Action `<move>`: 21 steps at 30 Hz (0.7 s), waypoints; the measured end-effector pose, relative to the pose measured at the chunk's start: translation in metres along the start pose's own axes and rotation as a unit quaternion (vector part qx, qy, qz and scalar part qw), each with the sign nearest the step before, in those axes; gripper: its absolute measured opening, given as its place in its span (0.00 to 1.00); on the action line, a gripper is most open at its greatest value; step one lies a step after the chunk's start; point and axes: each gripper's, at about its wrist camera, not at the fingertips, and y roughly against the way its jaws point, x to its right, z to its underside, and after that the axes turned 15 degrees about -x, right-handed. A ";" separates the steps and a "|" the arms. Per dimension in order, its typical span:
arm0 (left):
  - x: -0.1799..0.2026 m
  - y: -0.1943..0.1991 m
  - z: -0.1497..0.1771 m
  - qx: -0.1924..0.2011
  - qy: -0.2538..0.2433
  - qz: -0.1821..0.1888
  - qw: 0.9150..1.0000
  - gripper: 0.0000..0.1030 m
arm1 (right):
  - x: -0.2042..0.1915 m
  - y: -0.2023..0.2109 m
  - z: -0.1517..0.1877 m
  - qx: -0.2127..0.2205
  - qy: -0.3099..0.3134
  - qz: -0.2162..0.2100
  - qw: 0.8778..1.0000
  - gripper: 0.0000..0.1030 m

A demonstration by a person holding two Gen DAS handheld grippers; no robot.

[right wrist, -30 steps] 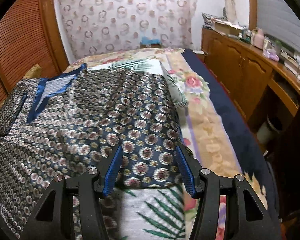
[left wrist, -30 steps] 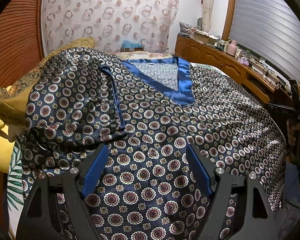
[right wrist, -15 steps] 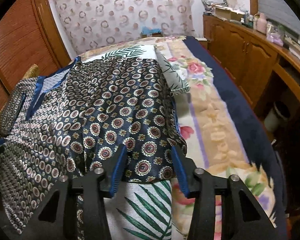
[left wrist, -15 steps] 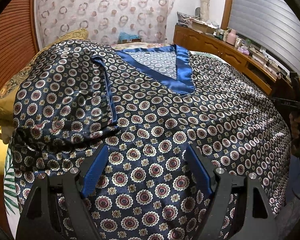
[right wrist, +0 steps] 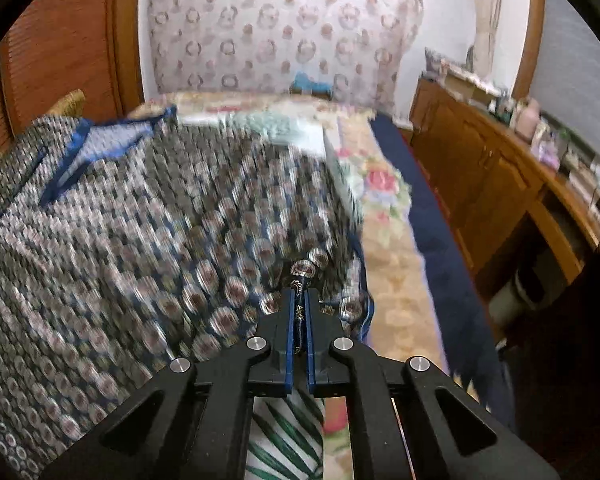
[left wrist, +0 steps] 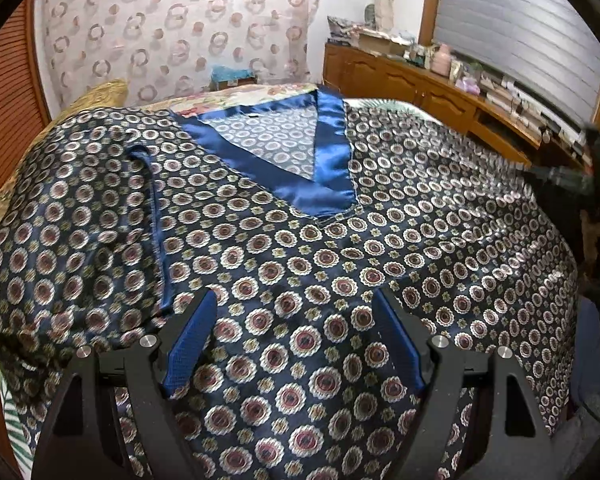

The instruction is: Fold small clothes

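The navy patterned garment (left wrist: 300, 248) lies spread over the bed (right wrist: 396, 280) and fills most of the left wrist view. Its blue V-neck band (left wrist: 328, 168) is in the upper middle of that frame, and one sleeve (left wrist: 84, 216) is folded over the body at the left of the frame.

The left gripper (left wrist: 296, 344) is at the bottom middle of its view, directly above the cloth. Its jaws stand wide apart and the patterned fabric shows between them; they hold nothing.

In the right wrist view the right gripper (right wrist: 299, 320) is at the bottom middle of the frame. Its jaws are pressed together on a thin fold at the garment's edge, and the fabric comes out in front of the fingertips. The rest of the garment spreads to the left of the frame, blurred.

A wooden sideboard (right wrist: 500, 184) runs along the right of this view, with small items on top, too blurred to name.
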 end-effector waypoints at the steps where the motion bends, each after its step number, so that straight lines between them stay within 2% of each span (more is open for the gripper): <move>1: 0.001 -0.004 -0.002 -0.008 -0.002 -0.004 1.000 0.78 | -0.003 0.007 -0.004 0.015 0.003 -0.003 1.000 0.04; 5: 0.005 -0.014 -0.009 -0.027 -0.011 -0.005 1.000 0.78 | -0.028 0.028 -0.015 0.056 0.030 -0.024 0.998 0.04; 10: 0.010 -0.019 -0.014 -0.034 -0.022 -0.017 0.999 0.78 | -0.064 0.027 -0.022 0.063 0.065 -0.064 0.994 0.04; 13: 0.010 -0.020 -0.015 -0.030 -0.024 -0.017 0.999 0.78 | -0.079 0.017 -0.021 0.050 0.072 -0.096 0.992 0.04; 15: 0.010 -0.021 -0.015 -0.032 -0.026 -0.016 0.999 0.84 | -0.083 0.007 -0.021 0.035 0.075 -0.111 0.990 0.04; 17: 0.013 -0.023 -0.017 -0.036 -0.032 -0.015 0.999 0.88 | -0.089 -0.006 -0.021 0.013 0.077 -0.122 0.990 0.04; 21: 0.013 -0.023 -0.017 -0.036 -0.031 -0.014 0.999 0.89 | -0.087 -0.023 -0.024 -0.015 0.072 -0.128 0.989 0.04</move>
